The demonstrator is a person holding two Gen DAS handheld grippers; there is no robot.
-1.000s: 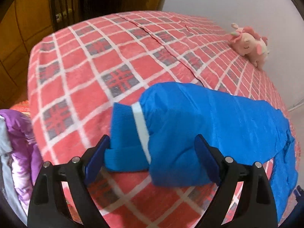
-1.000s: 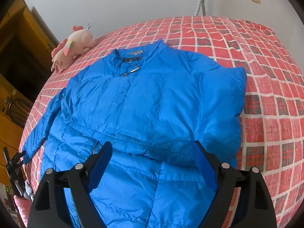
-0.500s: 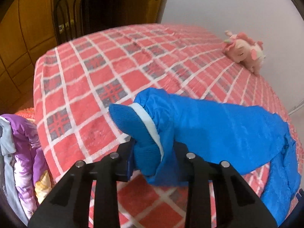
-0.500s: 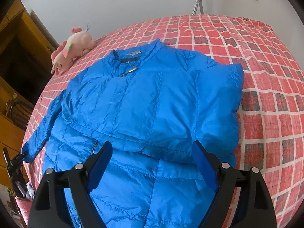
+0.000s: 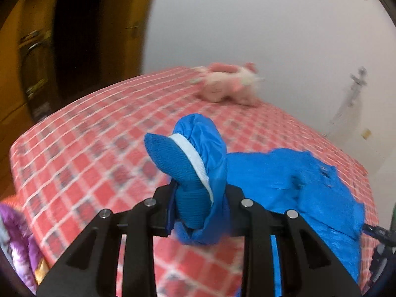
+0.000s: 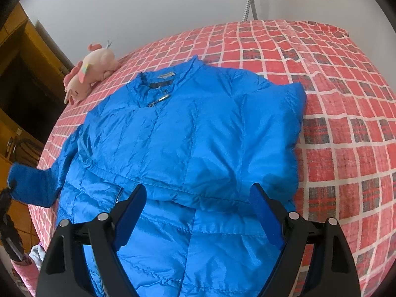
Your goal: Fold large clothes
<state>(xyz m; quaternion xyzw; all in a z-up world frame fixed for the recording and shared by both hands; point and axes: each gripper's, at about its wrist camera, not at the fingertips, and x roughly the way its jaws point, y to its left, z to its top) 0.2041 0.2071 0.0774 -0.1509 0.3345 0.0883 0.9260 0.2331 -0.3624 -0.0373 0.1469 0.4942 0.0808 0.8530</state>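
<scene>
Blue puffer jacket (image 6: 188,143) lies face up on the bed (image 6: 346,113), collar toward the wall, and it is the only garment spread out there. You have one sleeve cuff (image 5: 190,188) pinched in your left gripper (image 5: 198,205): its jaws are pressed onto the ribbed knit cuff, which bulges up between them with a white band at its edge. The sleeve (image 5: 284,180) runs from the cuff, lifted clear of the red, white and grey checked bedcover, back toward the jacket body. From your right wrist view the same raised cuff shows at the bed's left edge.

Your right gripper (image 6: 198,210) hangs above the lower front of the jacket with its jaws spread wide and nothing between them; whether the tips touch the fabric cannot be told.

A small label sits inside the collar (image 6: 165,75), but its writing is too small to read. One metal zip pull (image 6: 158,100) lies just below the collar. One pink plush toy (image 6: 89,74) rests on the bed near the wall, apart from the jacket.
</scene>
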